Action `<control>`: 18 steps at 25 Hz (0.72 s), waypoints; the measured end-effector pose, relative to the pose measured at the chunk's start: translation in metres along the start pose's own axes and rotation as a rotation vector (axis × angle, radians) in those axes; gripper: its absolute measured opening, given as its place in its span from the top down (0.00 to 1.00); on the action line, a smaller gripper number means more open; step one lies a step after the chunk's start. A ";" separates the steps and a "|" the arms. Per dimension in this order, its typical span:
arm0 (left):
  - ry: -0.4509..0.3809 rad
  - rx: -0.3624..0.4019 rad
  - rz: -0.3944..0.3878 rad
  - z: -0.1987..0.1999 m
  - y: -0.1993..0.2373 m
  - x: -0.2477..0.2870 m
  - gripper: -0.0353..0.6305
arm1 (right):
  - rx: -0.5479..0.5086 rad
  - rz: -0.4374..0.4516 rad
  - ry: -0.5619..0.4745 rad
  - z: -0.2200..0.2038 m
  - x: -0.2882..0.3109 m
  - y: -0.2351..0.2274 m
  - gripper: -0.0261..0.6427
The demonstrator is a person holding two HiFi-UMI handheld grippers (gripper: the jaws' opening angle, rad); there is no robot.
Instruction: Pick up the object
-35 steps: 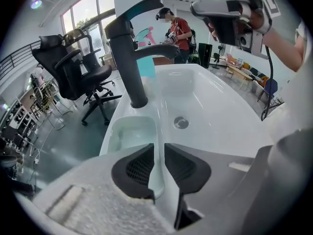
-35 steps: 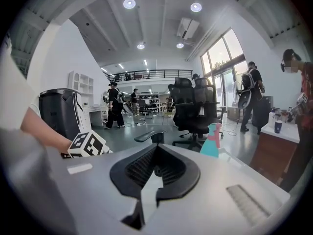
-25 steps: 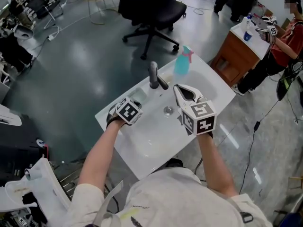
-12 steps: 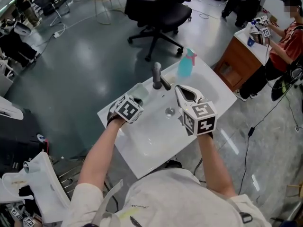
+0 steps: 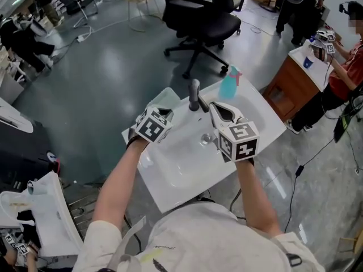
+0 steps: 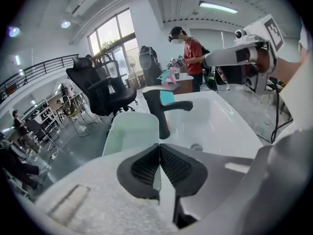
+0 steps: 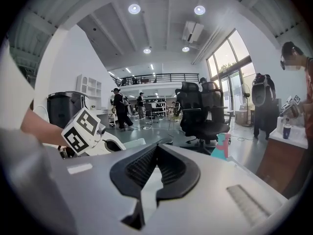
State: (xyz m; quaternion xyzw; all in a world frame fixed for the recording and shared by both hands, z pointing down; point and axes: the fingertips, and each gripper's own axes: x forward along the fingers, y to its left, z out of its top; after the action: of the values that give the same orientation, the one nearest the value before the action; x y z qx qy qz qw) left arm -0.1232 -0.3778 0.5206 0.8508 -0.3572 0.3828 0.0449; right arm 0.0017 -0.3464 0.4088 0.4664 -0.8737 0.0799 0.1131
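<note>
A pale green see-through cup (image 5: 164,102) is at the left back corner of the white sink (image 5: 187,177). My left gripper (image 5: 161,114) is shut on the cup's near wall. In the left gripper view the thin wall runs between the closed pads (image 6: 142,168), and the cup (image 6: 131,133) rises beyond them. The cup looks raised off the sink's ledge. My right gripper (image 5: 216,107) hovers over the basin right of the black faucet (image 5: 195,95). Its jaws (image 7: 156,148) are shut with nothing between them.
A teal spray bottle (image 5: 229,84) with a pink trigger stands on the sink's back right corner. The drain (image 5: 205,139) lies mid-basin. A black office chair (image 5: 198,21) stands behind the sink. A wooden cabinet (image 5: 292,78) and a person (image 5: 346,55) are at the right.
The left gripper has risen toward the sink's back left corner, and the cup has come up with it. The right gripper has kept its place. The head camera has shifted.
</note>
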 end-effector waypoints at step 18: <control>-0.353 -0.087 0.207 0.100 0.029 -0.107 0.93 | -0.056 0.079 -0.077 0.044 0.010 0.011 0.96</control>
State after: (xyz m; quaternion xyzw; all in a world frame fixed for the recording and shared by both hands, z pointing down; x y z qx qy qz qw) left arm -0.1278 -0.3730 0.3714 0.8608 -0.4610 0.2147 -0.0212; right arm -0.0177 -0.3591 0.3685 0.4310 -0.8970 0.0417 0.0893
